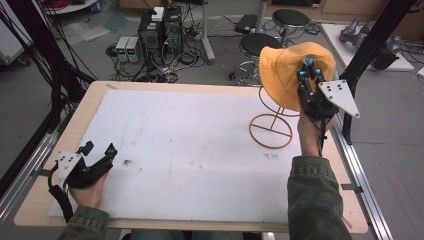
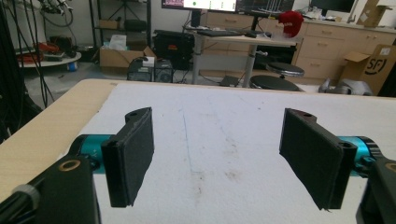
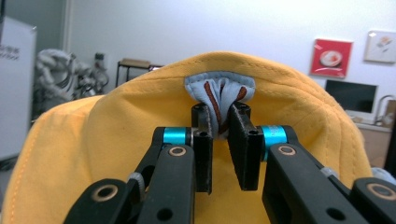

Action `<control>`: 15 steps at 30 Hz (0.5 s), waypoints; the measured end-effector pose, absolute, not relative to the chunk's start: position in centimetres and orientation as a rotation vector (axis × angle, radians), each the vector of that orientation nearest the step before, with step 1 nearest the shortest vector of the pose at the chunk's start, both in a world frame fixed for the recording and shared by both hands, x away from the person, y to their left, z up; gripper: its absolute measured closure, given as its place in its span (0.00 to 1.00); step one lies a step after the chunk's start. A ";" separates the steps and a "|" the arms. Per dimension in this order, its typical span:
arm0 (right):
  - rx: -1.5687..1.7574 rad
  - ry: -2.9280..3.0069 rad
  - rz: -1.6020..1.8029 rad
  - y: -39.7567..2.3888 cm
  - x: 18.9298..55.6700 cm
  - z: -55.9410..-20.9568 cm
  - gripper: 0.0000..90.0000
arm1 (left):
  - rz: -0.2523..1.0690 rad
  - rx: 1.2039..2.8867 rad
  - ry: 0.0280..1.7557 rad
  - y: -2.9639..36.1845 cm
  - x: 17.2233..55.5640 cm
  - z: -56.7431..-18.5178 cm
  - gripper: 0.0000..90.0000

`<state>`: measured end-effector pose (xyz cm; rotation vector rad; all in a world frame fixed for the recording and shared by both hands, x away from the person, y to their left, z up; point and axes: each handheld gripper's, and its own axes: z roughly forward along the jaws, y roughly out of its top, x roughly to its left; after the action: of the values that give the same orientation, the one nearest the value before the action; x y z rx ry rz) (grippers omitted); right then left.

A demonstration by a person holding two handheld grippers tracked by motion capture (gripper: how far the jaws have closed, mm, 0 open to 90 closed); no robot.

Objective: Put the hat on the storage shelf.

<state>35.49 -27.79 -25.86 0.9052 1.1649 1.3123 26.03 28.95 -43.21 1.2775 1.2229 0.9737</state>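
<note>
1. Near left, the left tongs [image 1: 97,148] rest low on the desk [image 1: 190,150], jaws spread wide, nothing between them.
2. Far right, the right tongs [image 1: 310,73] pinch the yellow hat [image 1: 282,70] by its pale label, raised, forearm reaching forward.
3. The wire stand [image 1: 271,125] sits just below and left of the hat, so the right hand is nearer.

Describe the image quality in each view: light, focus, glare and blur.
High view: even indoor light, soft shadows, slightly soft; the yellow hat by the wire stand is well exposed. Left gripper view: the white mat is bright but not blown out; the near tongs are mildly soft. Right gripper view: the hat is sharp, the back wall hazy.
</note>
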 end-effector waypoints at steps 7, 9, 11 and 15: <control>0.911 1.280 1.301 -27.1 36.4 -26.0 0.88 | 0.969 1.273 1.216 28.9 26.1 -43.2 0.30; 0.923 1.325 1.281 -26.7 36.7 -26.1 0.88 | 0.964 1.276 1.216 28.8 26.1 -43.2 0.30; 0.924 1.353 1.255 -26.3 37.1 -26.2 0.88 | 0.962 1.281 1.213 28.7 26.1 -43.2 0.30; 0.933 1.378 1.247 -26.0 37.5 -26.2 0.87 | 0.963 1.275 1.213 28.8 26.1 -43.2 0.30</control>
<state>37.51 -26.03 -26.18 0.9325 1.3778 1.2472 26.09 28.79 -43.21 1.2748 1.2128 0.9629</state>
